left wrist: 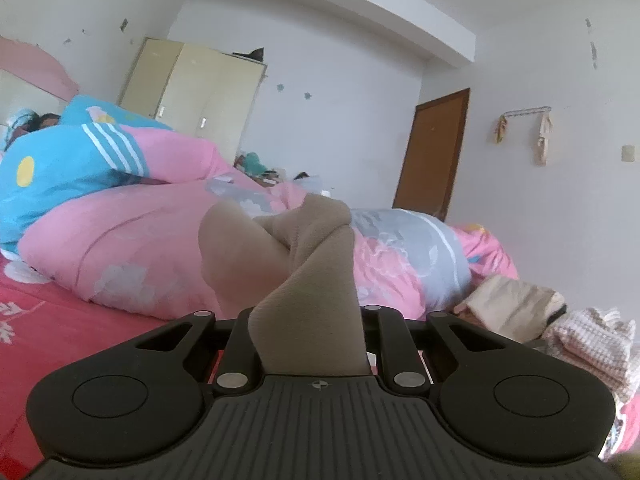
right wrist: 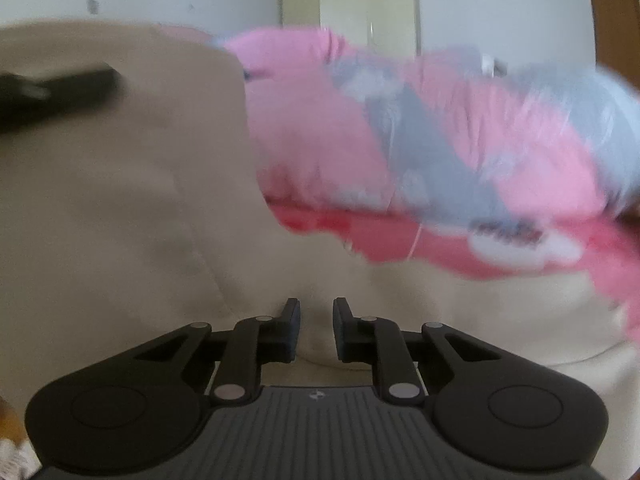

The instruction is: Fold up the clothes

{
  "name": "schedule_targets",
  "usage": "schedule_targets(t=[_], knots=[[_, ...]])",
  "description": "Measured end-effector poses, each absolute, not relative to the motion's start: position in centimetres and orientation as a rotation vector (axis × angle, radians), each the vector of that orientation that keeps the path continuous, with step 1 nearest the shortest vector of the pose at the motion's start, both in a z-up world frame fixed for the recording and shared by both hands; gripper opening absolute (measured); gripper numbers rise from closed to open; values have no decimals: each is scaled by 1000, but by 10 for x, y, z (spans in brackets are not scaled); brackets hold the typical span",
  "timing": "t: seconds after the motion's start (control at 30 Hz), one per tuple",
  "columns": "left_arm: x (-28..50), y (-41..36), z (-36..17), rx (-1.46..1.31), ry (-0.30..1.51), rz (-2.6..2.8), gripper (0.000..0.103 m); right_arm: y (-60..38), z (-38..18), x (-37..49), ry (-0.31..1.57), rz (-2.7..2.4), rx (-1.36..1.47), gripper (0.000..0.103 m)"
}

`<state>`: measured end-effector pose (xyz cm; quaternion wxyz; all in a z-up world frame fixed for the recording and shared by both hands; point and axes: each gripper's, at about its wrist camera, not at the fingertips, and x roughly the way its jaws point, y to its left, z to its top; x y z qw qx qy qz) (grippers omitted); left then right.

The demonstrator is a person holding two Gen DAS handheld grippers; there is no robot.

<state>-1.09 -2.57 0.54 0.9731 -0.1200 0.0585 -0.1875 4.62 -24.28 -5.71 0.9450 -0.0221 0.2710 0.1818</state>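
Nearest in the left wrist view, the left gripper (left wrist: 306, 336) has its fingers closed down on a bunched edge of the beige garment (left wrist: 308, 248); the cloth rises straight out from between them and away from the camera, twisted into a thick fold, so its long axis runs forward along the fingers. In the right wrist view the right gripper (right wrist: 316, 330) has its fingers (right wrist: 291, 330) drawn close together with a narrow gap left. The same beige garment (right wrist: 120, 208) lies spread flat directly beneath and ahead of them, with pale cloth showing in the gap, but the blur makes it impossible to say whether the pads actually pinch it. At that view's left edge a dark gripper finger lies against the garment's raised part.

Further off, the red bed sheet (right wrist: 400, 236) shows past the garment's far edge, then the pink and grey quilt (left wrist: 404, 248). To the left gripper's right sits a pile of other clothes (left wrist: 592, 336). Beyond stand the cream wardrobe (left wrist: 200, 92) and brown door (left wrist: 432, 152).
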Motion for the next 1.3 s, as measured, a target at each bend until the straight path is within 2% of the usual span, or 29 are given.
schedule_targets(t=[0.3, 0.4, 0.5, 0.6, 0.7, 0.87, 0.9, 1.3], knots=[[-14, -30, 6, -228, 96, -415, 16, -255, -46, 75, 600, 345, 59, 17], [-12, -31, 6, -237, 106, -418, 16, -244, -69, 93, 666, 323, 19, 17], [-13, -29, 9, -235, 96, -417, 16, -252, -63, 90, 666, 317, 75, 18], [-11, -29, 9, -229, 102, -416, 16, -275, -43, 64, 598, 358, 156, 18], [-10, -30, 10, -225, 104, -414, 16, -283, -32, 20, 508, 478, 55, 18], [-14, -41, 12, -194, 104, -425, 15, -262, -80, -30, 562, 632, -187, 17], [-15, -45, 12, -183, 100, -427, 15, -263, -87, -39, 508, 617, -178, 17], [-6, -136, 10, -91, 138, -595, 15, -356, -74, -76, 418, 352, 187, 19]])
